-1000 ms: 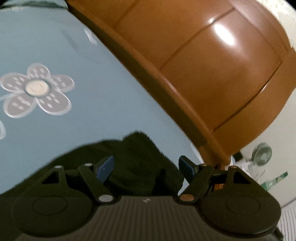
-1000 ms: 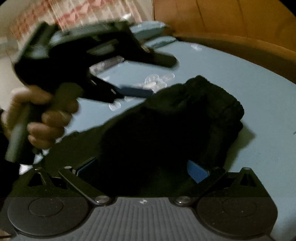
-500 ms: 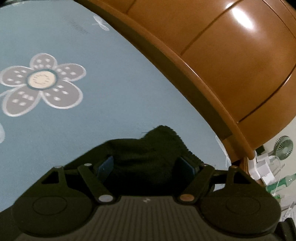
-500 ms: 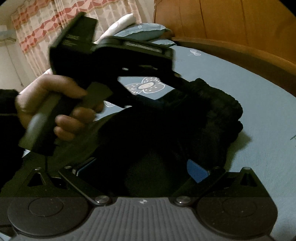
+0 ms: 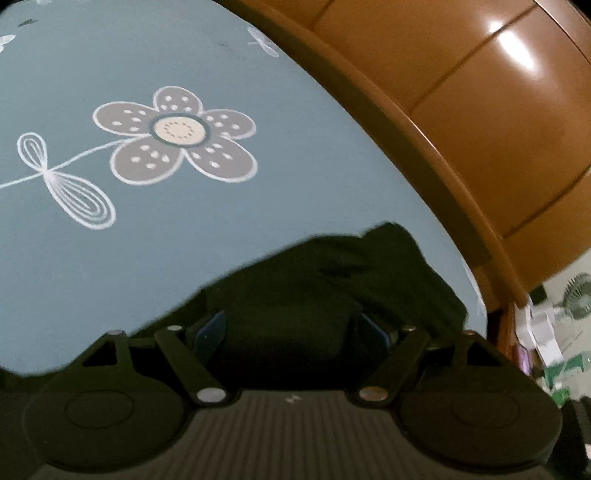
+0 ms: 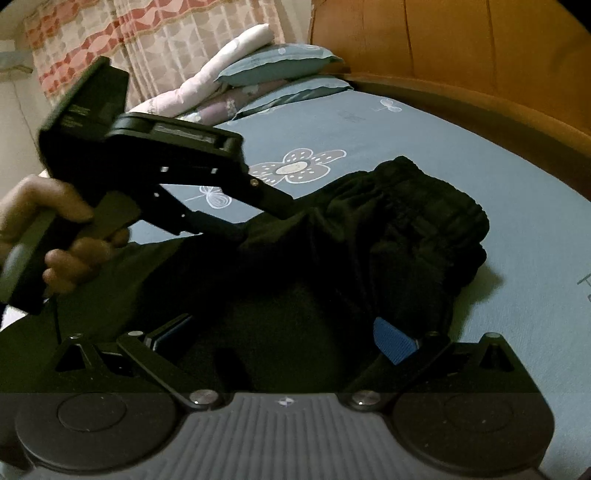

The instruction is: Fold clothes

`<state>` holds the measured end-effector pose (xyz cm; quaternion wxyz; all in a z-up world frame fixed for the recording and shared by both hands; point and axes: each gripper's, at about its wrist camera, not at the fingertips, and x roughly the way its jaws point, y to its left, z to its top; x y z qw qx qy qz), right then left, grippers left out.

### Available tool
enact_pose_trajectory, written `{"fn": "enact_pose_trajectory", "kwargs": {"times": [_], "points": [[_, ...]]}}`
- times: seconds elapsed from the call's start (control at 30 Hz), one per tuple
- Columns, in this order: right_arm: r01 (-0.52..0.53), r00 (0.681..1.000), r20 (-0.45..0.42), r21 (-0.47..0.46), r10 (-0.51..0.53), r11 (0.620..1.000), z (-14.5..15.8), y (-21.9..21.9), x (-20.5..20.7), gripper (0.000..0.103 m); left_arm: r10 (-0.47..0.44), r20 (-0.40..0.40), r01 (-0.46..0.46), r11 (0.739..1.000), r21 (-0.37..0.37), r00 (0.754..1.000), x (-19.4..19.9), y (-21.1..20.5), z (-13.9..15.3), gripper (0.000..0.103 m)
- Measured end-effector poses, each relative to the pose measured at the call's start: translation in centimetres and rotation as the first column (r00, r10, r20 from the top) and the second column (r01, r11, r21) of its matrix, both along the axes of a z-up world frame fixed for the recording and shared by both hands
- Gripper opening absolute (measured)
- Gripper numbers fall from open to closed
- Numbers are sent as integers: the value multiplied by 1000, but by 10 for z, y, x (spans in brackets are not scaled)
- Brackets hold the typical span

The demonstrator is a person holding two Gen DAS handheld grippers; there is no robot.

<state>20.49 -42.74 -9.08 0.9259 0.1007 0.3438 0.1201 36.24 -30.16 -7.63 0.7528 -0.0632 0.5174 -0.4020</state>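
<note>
Blue bedsheet [image 6: 424, 147] printed with grey flowers covered the bed, and a patterned curtain [image 6: 110, 33] hung at the far left beyond it. At the left of the right wrist view a person's hand [image 6: 55, 240] wrapped around the grip of the left tool [image 5: 291, 332], fingers curled under the handle, the tool angled down toward the bed. A label on its black body was too blurred to read. Its blue-padded fingers [image 5: 212, 330] stood apart, with black cloth filling the space between them; whether the pads pressed the cloth could not be told. Stacked pillows [image 6: 277, 70] lay at the head of the bed, further right. The black garment [image 6: 369, 240], seemingly trousers with a gathered waistband, lay bunched on the sheet in the middle, its waistband end toward the wooden bed frame [image 6: 461, 55]. The right tool [image 6: 284, 336] pointed down over the garment's near part, its blue pads apart with dark cloth lying between them; a grip could not be confirmed. At the far right of the left wrist view, a small green fan [image 5: 576, 295] stood beyond the bed frame.
</note>
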Motion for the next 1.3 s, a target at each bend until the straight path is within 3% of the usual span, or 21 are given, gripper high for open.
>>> {"fn": "enact_pose_trajectory", "kwargs": {"times": [0.07,0.33,0.43,0.63,0.73,1.07,1.3], "points": [[2,1000,-1,1,-2,1000,1,0,0,103,16,0,-16,1000,-10,1000,6,2,-4,78],[7,1000,-4,1,-7,1000,2,2,2,103,24,47,-23,1000,-11,999,-6,30,32,78],[14,1000,-4,2,-14,1000,1,3,6,103,14,22,-15,1000,17,1000,-11,41,30,78],[7,1000,-6,-13,-7,1000,-1,5,11,103,49,-38,-47,998,52,998,-3,50,-1,79],[5,1000,-8,-17,-6,1000,-1,5,12,103,57,-16,-56,998,27,998,2,52,-3,79],[7,1000,-20,-67,-8,998,-1,12,14,103,120,33,-122,990,67,992,-6,89,32,79],[3,1000,-17,-167,-6,986,-3,26,15,103,181,0,-180,977,114,983,-3,119,11,79]]}}
